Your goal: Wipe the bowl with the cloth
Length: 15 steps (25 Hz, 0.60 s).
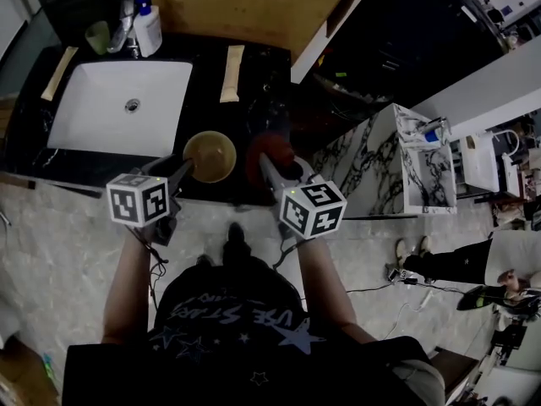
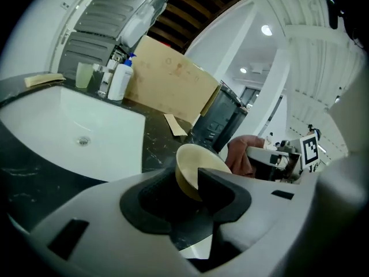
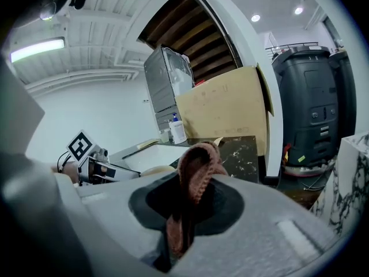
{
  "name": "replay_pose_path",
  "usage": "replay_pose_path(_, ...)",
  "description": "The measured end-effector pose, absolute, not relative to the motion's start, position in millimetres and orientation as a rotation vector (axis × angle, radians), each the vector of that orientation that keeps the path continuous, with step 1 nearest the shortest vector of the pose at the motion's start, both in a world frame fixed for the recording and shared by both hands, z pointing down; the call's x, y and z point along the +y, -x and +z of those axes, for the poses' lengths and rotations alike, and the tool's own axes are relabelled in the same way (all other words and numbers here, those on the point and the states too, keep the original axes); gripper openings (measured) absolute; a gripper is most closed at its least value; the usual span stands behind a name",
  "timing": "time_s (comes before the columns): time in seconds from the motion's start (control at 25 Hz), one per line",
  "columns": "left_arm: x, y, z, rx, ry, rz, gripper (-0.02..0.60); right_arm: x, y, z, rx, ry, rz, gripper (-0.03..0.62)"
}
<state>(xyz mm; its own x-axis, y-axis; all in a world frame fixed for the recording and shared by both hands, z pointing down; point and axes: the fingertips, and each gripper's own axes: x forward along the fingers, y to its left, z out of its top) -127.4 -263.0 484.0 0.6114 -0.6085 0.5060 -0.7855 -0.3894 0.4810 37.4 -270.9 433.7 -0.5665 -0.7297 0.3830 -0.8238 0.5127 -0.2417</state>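
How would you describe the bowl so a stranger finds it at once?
Start at the black counter with the white sink. Just right of it, near the front edge, stands the bowl: round and tan, unlike the dark red cloth beside it.

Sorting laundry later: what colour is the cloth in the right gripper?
Reddish-brown cloth, clearest in the right gripper view.

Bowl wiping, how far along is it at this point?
Done: the cloth is picked up, pinched in the right gripper. In hand: the bowl stands on the counter, its rim between the open jaws of the left gripper, not clamped. Left: cloth and bowl look apart, so the wiping itself is not under way.
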Motion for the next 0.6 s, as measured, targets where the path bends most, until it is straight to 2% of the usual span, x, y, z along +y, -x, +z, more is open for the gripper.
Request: replay_pose_path(0.6, -275, 113, 482, -1.155, -2.04, 0.344, 0.124, -312, -39, 437, -2.638, -1.132, 0.596, 0.052)
